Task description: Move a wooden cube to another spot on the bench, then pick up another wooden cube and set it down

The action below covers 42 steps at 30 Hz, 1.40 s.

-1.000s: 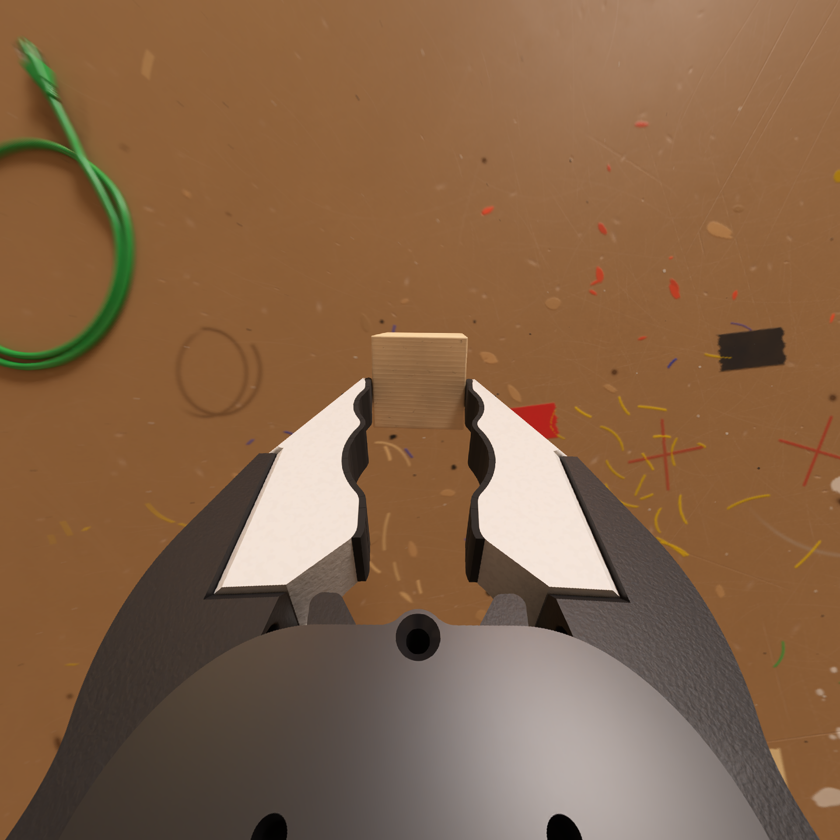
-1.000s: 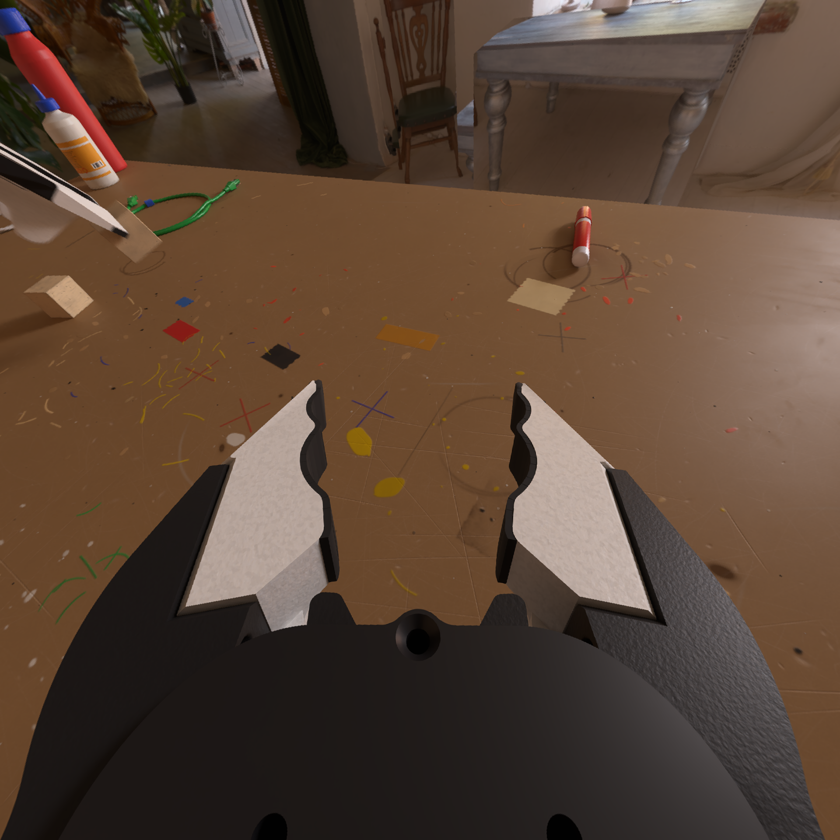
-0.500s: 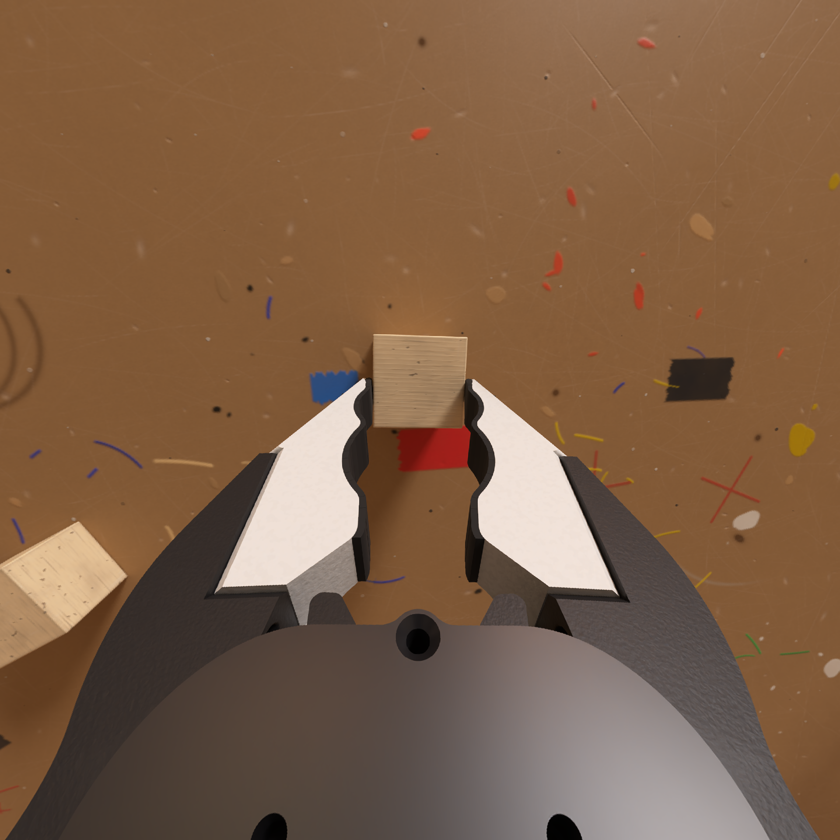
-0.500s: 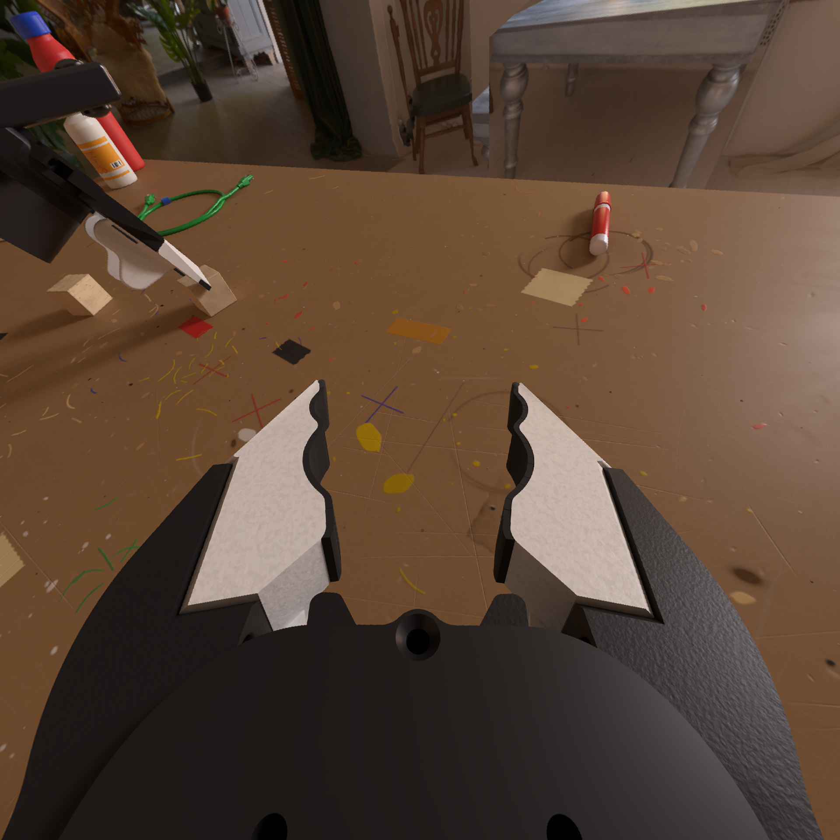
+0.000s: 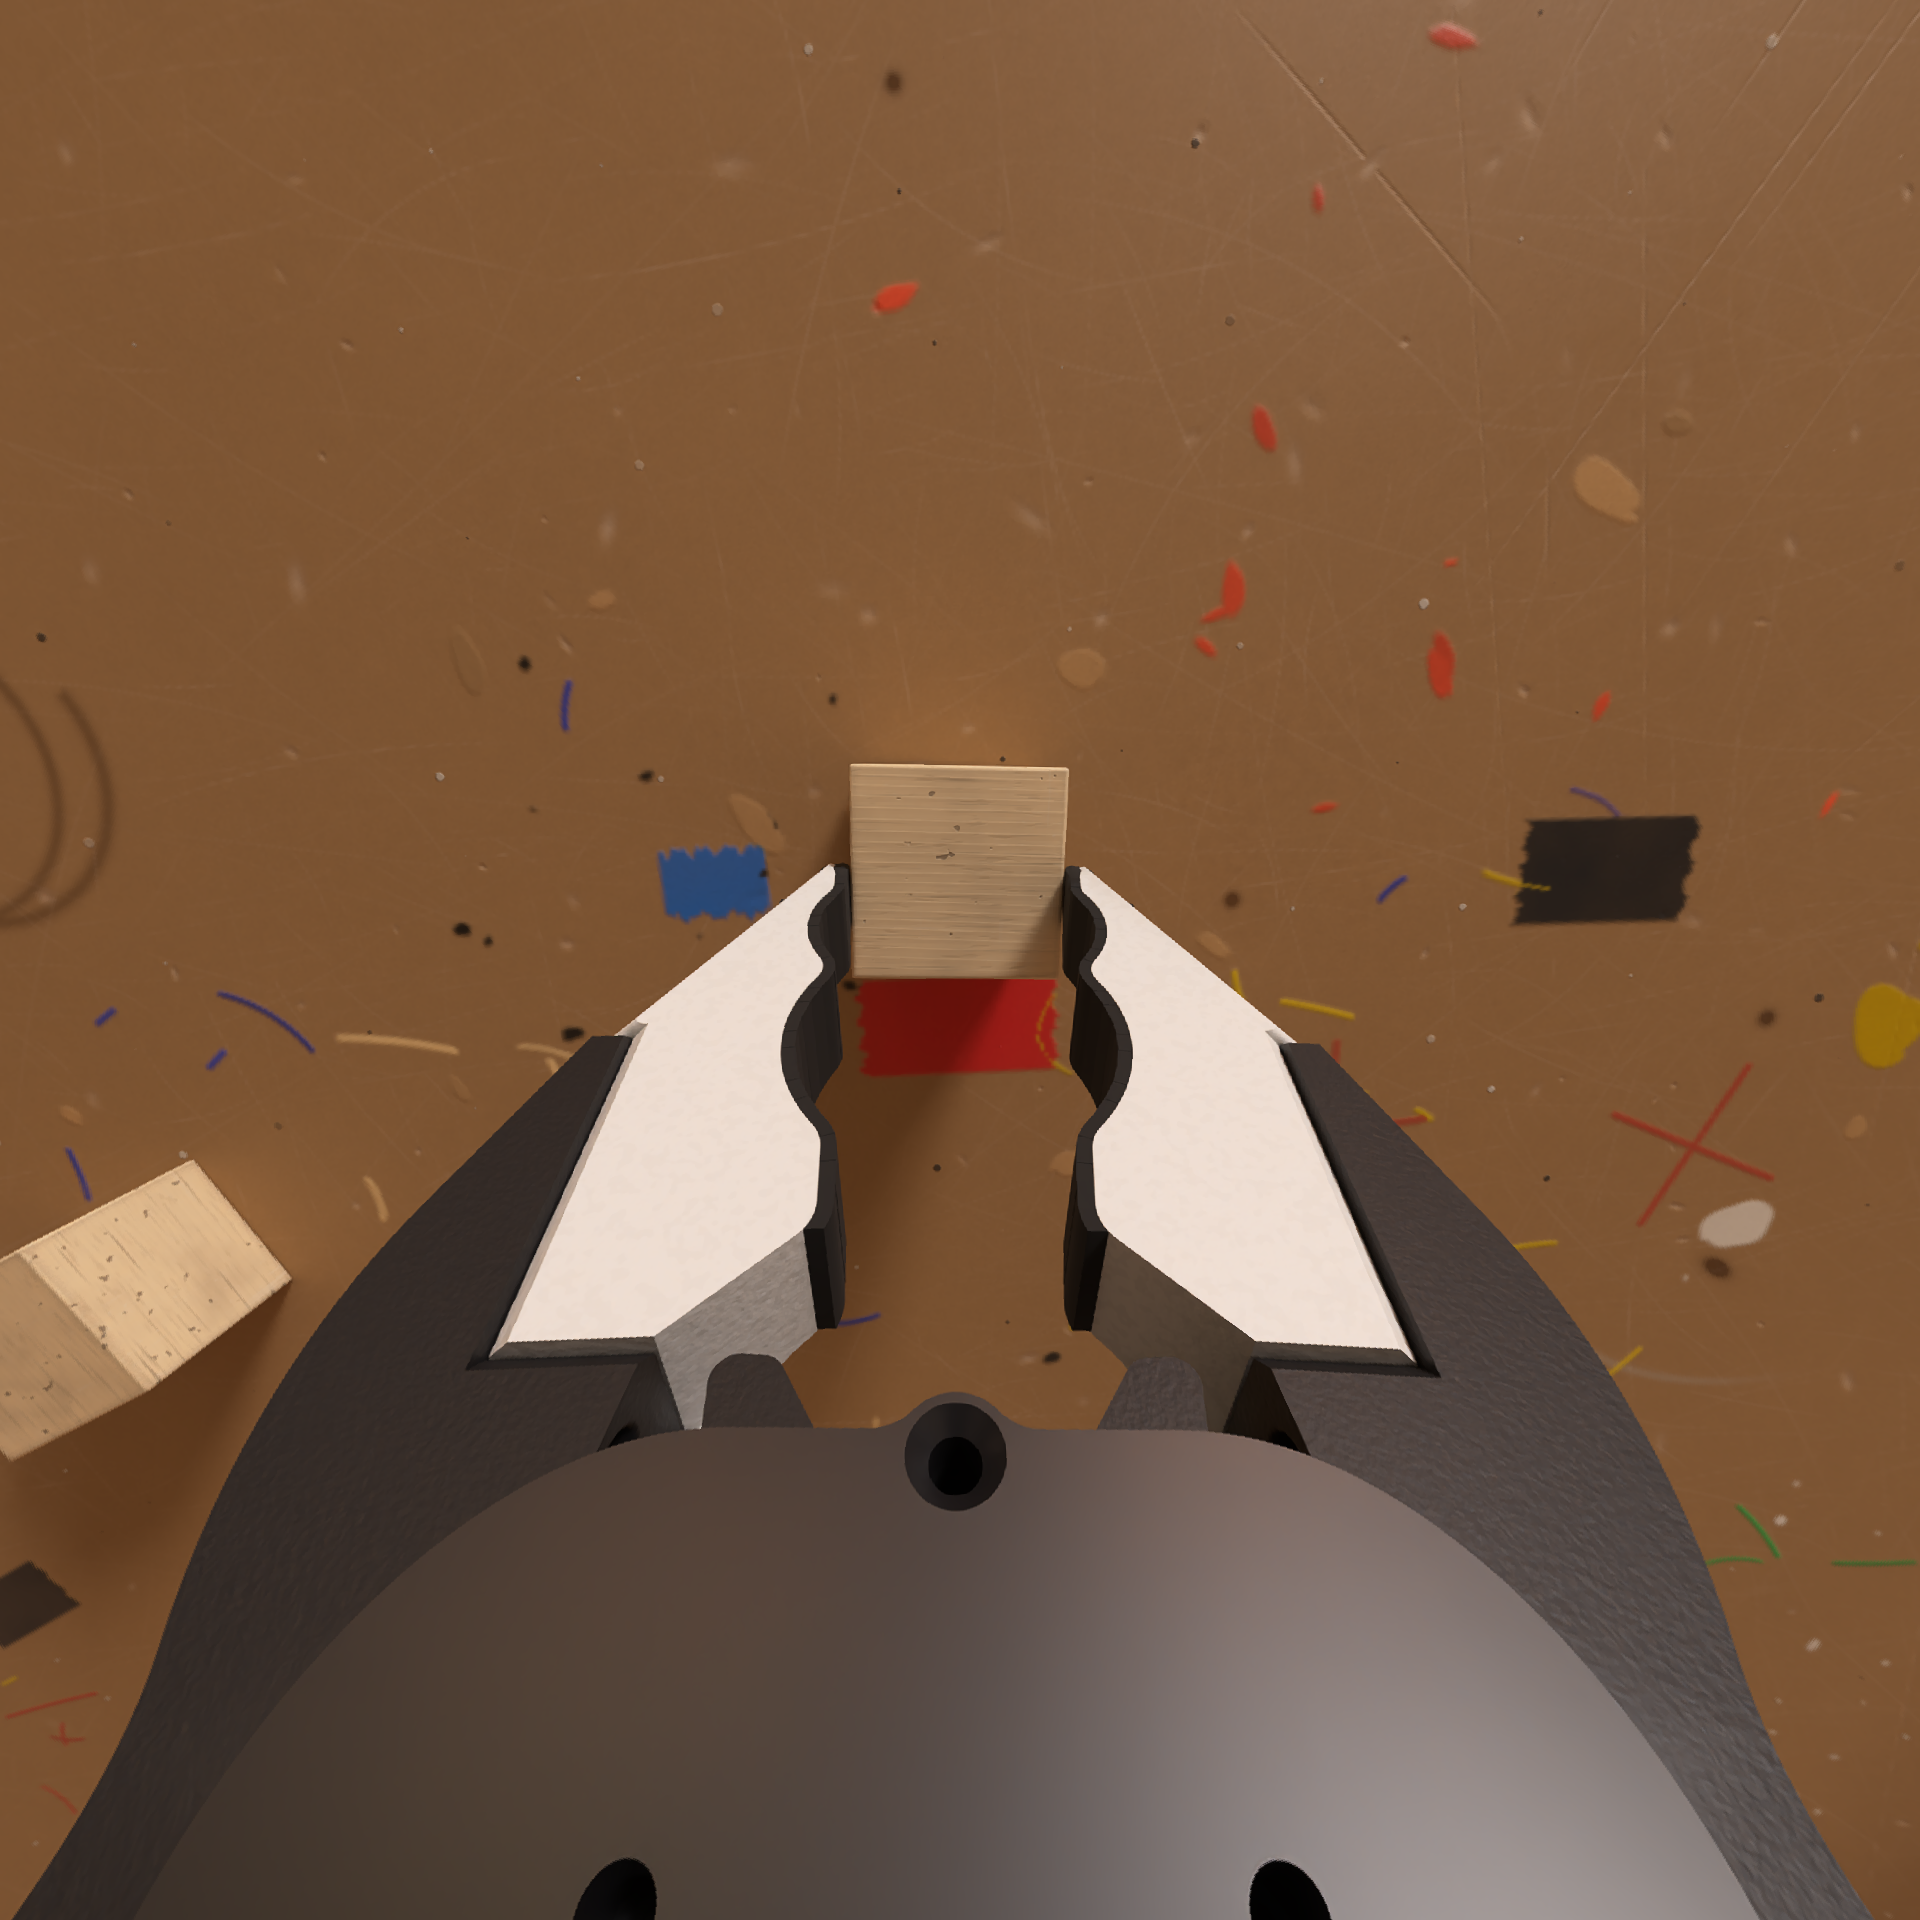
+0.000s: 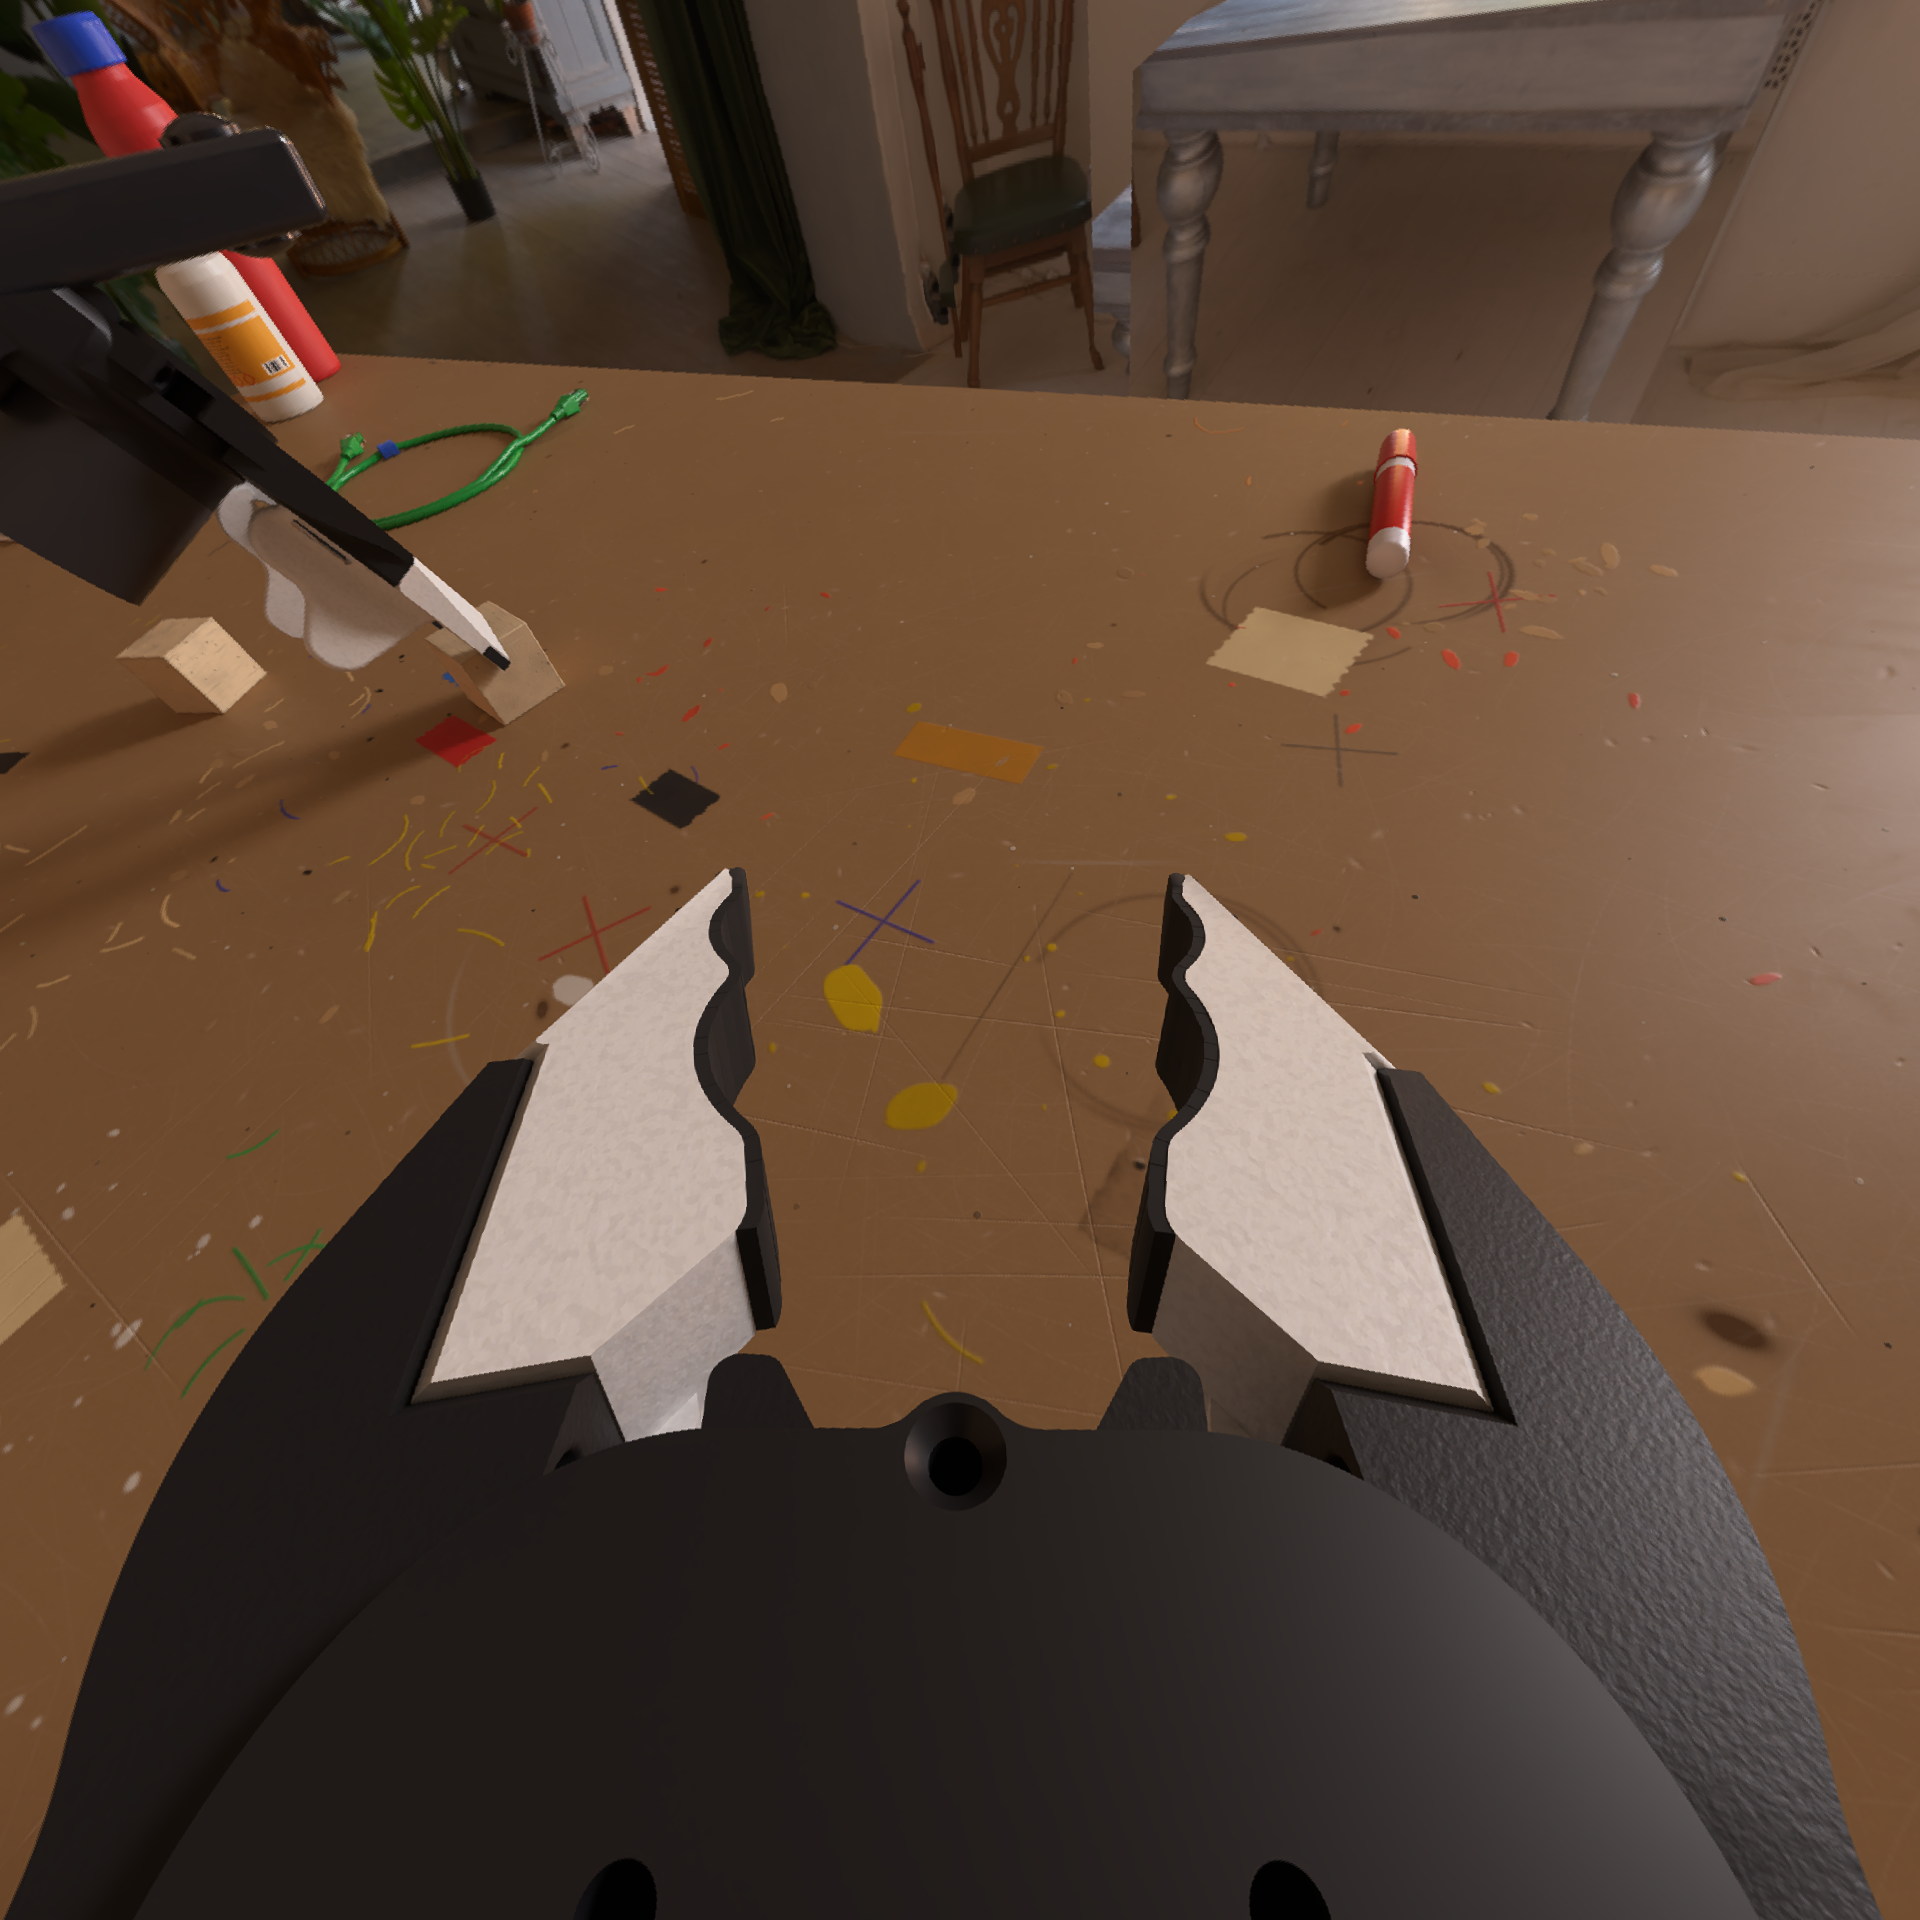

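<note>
Fingertips of the left gripper [image 5: 958, 883] pinch a wooden cube [image 5: 957, 873] from both sides, right at their ends. In the right wrist view this cube [image 6: 511, 665] sits tilted, one edge at the bench [image 6: 1039, 582]; contact there is unclear. Just behind it, between the fingers, lies a red tape patch [image 5: 956, 1025]; a blue patch [image 5: 714, 881] sits left of the tips and a black patch [image 5: 1605, 869] well off to the right. A second wooden cube [image 5: 114, 1299] rests on the bench beside the left finger. The right gripper [image 6: 951, 883] hovers spread wide, holding nothing, above yellow paint blots [image 6: 854, 997].
</note>
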### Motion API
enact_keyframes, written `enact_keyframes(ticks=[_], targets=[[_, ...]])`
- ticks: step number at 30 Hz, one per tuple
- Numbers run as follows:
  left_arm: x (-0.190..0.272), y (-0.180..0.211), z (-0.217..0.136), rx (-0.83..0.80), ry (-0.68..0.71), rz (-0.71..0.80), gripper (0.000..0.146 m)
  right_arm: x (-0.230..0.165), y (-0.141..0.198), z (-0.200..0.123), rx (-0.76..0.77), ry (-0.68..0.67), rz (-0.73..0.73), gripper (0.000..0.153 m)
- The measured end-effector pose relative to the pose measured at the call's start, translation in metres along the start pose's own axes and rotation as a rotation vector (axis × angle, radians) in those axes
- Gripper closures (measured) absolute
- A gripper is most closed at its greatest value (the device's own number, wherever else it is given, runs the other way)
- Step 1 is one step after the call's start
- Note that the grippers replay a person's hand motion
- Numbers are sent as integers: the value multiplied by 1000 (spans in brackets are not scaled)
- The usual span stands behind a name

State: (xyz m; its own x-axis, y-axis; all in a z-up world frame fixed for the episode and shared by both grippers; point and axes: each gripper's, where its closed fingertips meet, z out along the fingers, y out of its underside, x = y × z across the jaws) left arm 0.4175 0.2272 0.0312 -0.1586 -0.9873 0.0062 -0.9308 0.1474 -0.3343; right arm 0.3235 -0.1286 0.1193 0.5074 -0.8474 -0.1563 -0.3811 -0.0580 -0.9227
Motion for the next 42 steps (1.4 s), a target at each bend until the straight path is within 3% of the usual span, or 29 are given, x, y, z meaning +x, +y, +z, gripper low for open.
enact_keyframes(ticks=[3,5,9,13,17,23,27,31,34,37,42], targets=[[2,-1,2,14,3,8,105,0,0,1,0,-2,2,73],[8,-1,3,25,31,6,85,-1,1,1,-2,-2,2,73],[13,-5,-4,65,76,-1,74,-1,1,3,-4,-1,-1,70],[7,-11,-28,128,114,-10,54,-1,2,4,-6,-3,0,68],[-15,-12,-73,228,160,-3,47,-1,2,3,-7,-3,2,68],[-84,4,-144,346,175,108,49,-1,3,4,-9,-5,2,68],[-134,18,-160,359,244,155,58,-4,4,7,-20,-6,-17,68],[-173,35,-144,338,340,260,66,-8,5,10,-23,-10,-30,67],[-192,56,-118,218,372,355,67,-11,6,12,-29,-12,-46,67],[-196,72,-101,121,385,427,70,-13,6,14,-31,-9,-58,67],[-189,86,-92,73,331,674,81,-16,7,19,-32,-17,-93,67]])
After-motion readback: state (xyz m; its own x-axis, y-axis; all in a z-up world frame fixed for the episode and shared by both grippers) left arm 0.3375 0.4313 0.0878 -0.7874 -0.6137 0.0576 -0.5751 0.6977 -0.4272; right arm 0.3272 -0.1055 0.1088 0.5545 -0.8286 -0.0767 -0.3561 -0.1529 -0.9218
